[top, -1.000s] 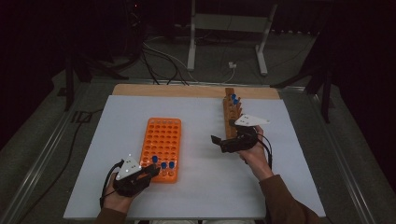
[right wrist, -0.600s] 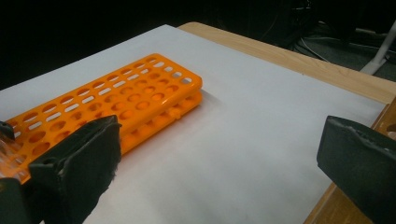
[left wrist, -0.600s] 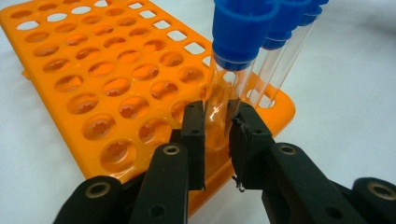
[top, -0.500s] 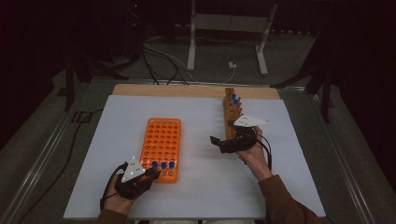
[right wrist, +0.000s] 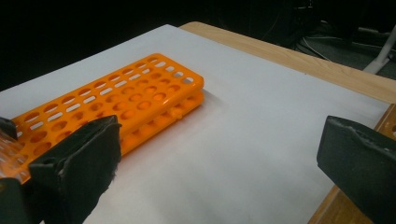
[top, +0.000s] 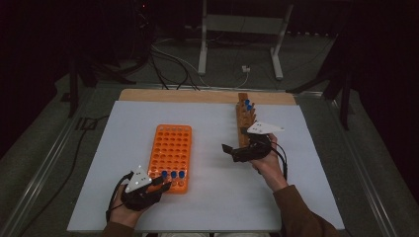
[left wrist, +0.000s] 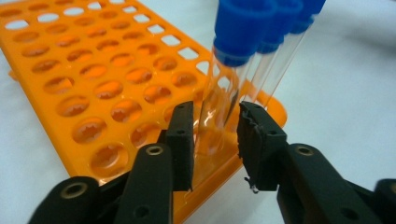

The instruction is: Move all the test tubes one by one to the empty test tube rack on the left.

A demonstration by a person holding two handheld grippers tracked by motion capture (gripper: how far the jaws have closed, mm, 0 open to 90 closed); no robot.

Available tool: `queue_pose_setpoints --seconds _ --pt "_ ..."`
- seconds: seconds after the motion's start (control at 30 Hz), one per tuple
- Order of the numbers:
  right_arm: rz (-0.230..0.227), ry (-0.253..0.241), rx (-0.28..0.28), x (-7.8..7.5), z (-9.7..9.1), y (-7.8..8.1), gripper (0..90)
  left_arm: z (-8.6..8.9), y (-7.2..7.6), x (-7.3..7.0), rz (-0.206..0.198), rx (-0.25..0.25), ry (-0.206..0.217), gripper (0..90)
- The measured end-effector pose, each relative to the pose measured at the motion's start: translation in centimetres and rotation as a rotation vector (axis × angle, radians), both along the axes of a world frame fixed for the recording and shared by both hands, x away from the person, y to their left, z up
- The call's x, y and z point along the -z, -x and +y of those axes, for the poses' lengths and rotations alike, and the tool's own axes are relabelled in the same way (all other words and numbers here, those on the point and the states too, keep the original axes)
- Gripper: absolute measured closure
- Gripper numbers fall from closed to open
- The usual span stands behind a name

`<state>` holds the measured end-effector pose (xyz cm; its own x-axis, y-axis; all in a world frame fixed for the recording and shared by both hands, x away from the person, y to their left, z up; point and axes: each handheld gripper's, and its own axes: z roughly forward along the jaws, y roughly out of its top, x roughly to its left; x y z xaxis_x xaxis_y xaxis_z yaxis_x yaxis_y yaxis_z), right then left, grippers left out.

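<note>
An orange tube rack (top: 170,148) lies on the white table, with three blue-capped clear tubes (top: 173,174) standing in its near row. My left gripper (top: 165,185) is at the rack's near corner. In the left gripper view its jaws (left wrist: 215,140) stand on either side of the nearest tube (left wrist: 224,88), which sits upright in the rack (left wrist: 93,84). The jaws have just been opening, and a small gap shows beside the right pad. My right gripper (top: 228,150) hovers open and empty right of the rack (right wrist: 130,98), its fingers (right wrist: 84,154) spread wide.
A wooden rack (top: 244,116) with several blue-capped tubes stands just behind the right hand. The white sheet (top: 212,197) covers the table, whose wooden far edge (top: 197,95) shows. Cables and a stand's legs lie on the floor beyond.
Both hands have kept their places. The left gripper's jaws have eased apart around the tube that stands in the rack's near row.
</note>
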<state>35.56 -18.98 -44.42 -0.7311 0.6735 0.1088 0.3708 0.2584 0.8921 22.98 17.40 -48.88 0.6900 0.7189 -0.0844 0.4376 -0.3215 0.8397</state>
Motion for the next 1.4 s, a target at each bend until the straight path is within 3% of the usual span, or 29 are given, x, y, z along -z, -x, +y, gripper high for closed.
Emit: queue_pose_setpoints --seconds 0.13,0.2,0.27,0.5,0.73,1.0,1.4 --pt "0.002 0.001 -0.002 0.0 0.0 0.0 0.1 0.1 0.3 -0.6 -0.039 -0.004 0.016 68.7" --pt "0.002 0.003 -0.004 0.1 0.1 0.0 0.1 0.0 0.2 -0.6 -0.031 -0.008 -0.016 76.0" --pt "0.002 0.003 -0.004 0.1 0.1 0.0 0.1 -0.1 0.0 -0.3 -0.01 -0.018 -0.041 77.5" --pt "-0.004 -0.002 0.003 -0.1 -0.1 -0.1 0.1 0.0 -0.1 -0.2 0.005 -0.02 -0.032 77.3" --pt "-0.017 -0.009 0.028 -0.6 -0.9 -0.4 0.1 1.2 0.0 -0.9 -0.012 -0.016 0.081 61.7" --pt "-0.025 -0.008 0.055 -0.8 -1.5 -0.8 0.2 2.6 0.1 -1.7 -0.042 -0.008 0.161 47.8" --pt "-0.031 0.007 0.099 -1.1 -2.1 -1.6 0.2 3.6 -0.9 -3.4 -0.129 -0.129 0.189 25.8"
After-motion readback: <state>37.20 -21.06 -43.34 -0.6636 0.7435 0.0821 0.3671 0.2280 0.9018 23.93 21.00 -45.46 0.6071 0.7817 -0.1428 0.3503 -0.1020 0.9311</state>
